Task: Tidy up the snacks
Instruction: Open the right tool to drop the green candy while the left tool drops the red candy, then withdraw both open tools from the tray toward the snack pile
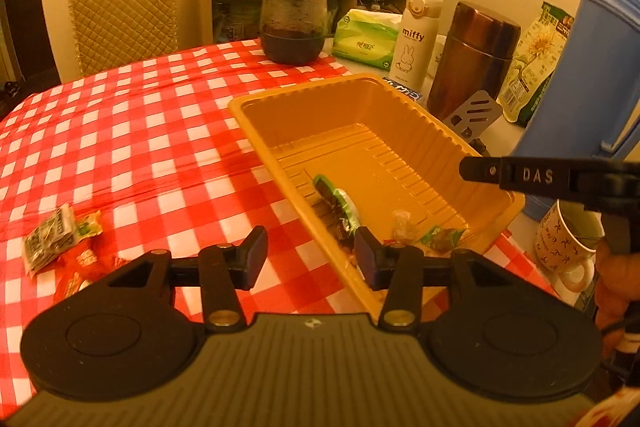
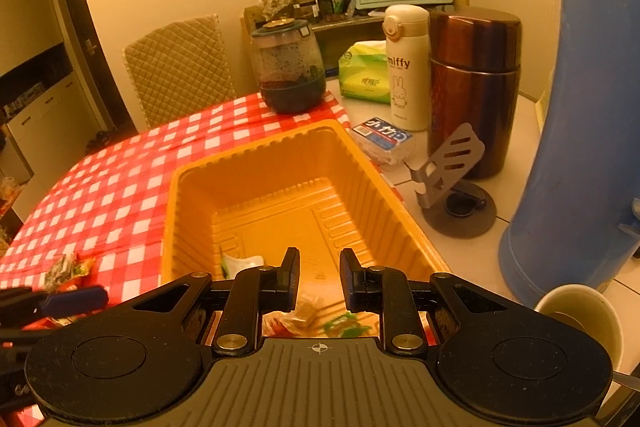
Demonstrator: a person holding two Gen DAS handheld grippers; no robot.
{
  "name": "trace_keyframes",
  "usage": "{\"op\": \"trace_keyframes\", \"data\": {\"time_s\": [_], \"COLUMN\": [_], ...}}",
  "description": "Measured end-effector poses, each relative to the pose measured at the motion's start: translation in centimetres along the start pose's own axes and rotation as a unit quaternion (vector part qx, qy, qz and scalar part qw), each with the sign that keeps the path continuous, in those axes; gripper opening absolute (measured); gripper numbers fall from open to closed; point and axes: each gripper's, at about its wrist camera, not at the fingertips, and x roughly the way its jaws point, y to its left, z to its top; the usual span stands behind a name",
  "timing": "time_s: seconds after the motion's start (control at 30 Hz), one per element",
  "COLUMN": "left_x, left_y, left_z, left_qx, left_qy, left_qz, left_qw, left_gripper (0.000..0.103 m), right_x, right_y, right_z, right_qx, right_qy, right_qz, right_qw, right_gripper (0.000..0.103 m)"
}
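A yellow plastic tray [image 1: 300, 89] sits on the red checked tablecloth [image 1: 120, 131]. In it lie a green packet [image 1: 336, 203] and a couple of small wrapped sweets [image 1: 440, 239]. My left gripper [image 1: 312, 255] is open and empty, straddling the tray's near-left rim. Loose snack packets [image 1: 60, 239] lie on the cloth to its left. My right gripper [image 2: 320, 277] hangs over the near end of the tray [image 2: 252, 147], its jaws a narrow gap apart with nothing between them. Wrappers [image 2: 304, 311] lie below it. One of its fingers [image 1: 520, 175] reaches in from the right in the left wrist view.
Behind and right of the tray stand a dark-filled glass jar [image 1: 292, 23], a white miffy bottle [image 1: 414, 35], a brown thermos [image 1: 468, 63], a grey phone stand [image 2: 448, 163], a tall blue flask [image 2: 580, 127] and a mug [image 1: 564, 239]. A quilted chair [image 1: 124, 11] stands beyond the table.
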Motion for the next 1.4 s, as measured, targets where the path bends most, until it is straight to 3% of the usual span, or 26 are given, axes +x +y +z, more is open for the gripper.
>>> {"op": "trace_keyframes", "data": {"time_s": [0.3,0.5,0.67,0.77,0.9,1.13,1.4], "left_x": [-2.3,-4.9,-7.6,-9.2,-11.3,-14.6,-16.8], "left_y": [2.2,3.8,5.3,6.4,7.7,10.1,12.5], "left_z": [-1.8,-3.1,-4.4,-5.1,-6.2,-8.0,-9.7], "left_qx": [-0.03,-0.041,-0.053,-0.06,-0.072,-0.076,-0.096], "left_qy": [0.001,-0.006,-0.013,-0.016,-0.021,-0.036,-0.043], "left_qz": [0.014,0.027,0.045,0.053,0.069,0.104,0.131], "left_qw": [0.9995,0.9988,0.9975,0.9966,0.9948,0.9911,0.9858], "left_gripper": [0.052,0.064,0.08,0.083,0.086,0.091,0.095], "right_x": [-2.2,-4.6,-6.3,-7.3,-8.7,-10.2,-10.9], "right_y": [0.2,1.5,3.1,4.2,5.9,9.4,12.3], "right_z": [0.1,-1.4,-2.9,-3.8,-4.8,-6.2,-7.2], "right_qx": [0.016,0.031,0.033,0.031,0.026,0.004,-0.022], "right_qy": [-0.014,-0.011,0.001,0.004,0.003,0.006,0.012], "right_qz": [0.01,0.021,0.031,0.036,0.045,0.065,0.081], "right_qw": [1.0,0.999,0.999,0.999,0.999,0.998,0.996], "right_gripper": [0.022,0.023,0.023,0.025,0.059,0.069,0.072]}}
